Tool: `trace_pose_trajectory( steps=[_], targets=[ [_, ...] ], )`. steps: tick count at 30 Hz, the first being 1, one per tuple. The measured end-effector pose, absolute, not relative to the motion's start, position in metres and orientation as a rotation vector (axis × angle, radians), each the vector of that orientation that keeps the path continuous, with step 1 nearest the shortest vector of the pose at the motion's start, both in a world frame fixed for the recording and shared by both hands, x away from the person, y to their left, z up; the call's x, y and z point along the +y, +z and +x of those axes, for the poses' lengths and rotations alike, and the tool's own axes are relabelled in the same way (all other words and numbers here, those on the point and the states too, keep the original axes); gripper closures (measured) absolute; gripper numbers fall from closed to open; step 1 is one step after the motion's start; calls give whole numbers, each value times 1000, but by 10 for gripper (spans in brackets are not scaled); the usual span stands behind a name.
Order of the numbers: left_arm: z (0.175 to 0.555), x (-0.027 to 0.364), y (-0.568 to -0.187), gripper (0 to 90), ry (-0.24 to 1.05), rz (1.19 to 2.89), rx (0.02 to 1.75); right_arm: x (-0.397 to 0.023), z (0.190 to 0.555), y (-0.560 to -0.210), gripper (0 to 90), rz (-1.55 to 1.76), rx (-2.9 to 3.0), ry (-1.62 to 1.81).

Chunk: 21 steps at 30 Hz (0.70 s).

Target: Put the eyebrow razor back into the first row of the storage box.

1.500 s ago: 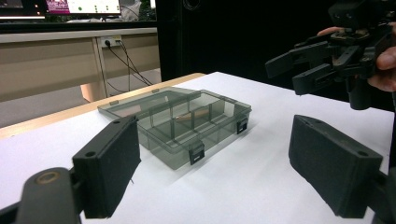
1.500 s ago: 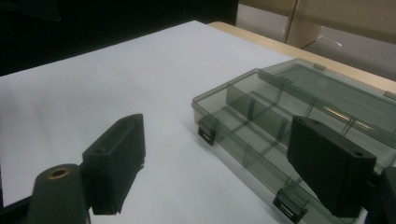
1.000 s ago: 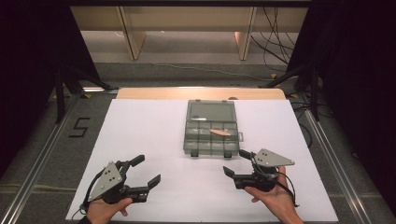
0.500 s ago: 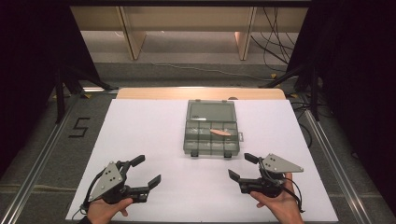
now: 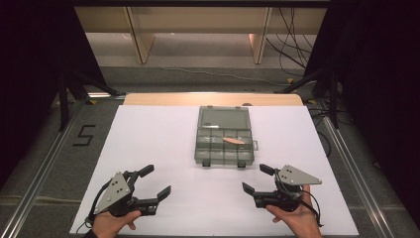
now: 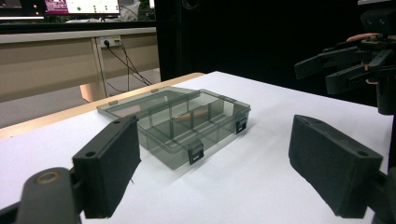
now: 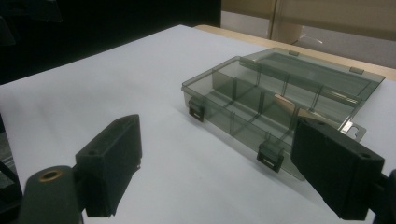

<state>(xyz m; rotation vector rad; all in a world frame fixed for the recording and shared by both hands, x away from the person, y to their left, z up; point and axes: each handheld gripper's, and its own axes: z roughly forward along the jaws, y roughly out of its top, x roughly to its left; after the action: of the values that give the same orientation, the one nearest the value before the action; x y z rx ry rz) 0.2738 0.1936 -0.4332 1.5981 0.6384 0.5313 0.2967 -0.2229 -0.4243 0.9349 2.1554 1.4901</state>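
The box (image 5: 225, 135), a smoky clear plastic organiser, lies at the middle of the white table (image 5: 148, 134), its lid (image 5: 224, 119) swung fully open and lying flat on the far side. The tray is divided into small compartments; a pale orange piece (image 5: 234, 141) lies in the back row, toward the tray's right, its exact nature too small to tell. Two dark latches (image 5: 206, 163) sit on the near wall of the tray. The left gripper (image 5: 151, 182) is held in the person's left hand (image 5: 113, 224) near the front edge of the table, left of the box and well apart from it; its jaws stand wide apart with nothing between them. The right gripper (image 5: 257, 179) is held in the right hand (image 5: 294, 218) at the near right, just short of the box's front right corner and not touching it; its jaws are likewise spread and empty. In the left gripper view the box (image 6: 177, 119) sits ahead between the pads, with the right gripper (image 6: 341, 65) raised off the table at the far right. In the right gripper view the box (image 7: 280, 102) lies ahead and to the right.
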Motion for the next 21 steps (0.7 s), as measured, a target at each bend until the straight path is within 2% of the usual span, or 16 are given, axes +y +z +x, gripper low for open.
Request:
trace_pose_trajectory(
  steps=[21],
  targets=[
    [275, 193, -434, 165, 527, 1588, 634, -223, 296, -423, 179, 940, 2143, 1491]
  ],
)
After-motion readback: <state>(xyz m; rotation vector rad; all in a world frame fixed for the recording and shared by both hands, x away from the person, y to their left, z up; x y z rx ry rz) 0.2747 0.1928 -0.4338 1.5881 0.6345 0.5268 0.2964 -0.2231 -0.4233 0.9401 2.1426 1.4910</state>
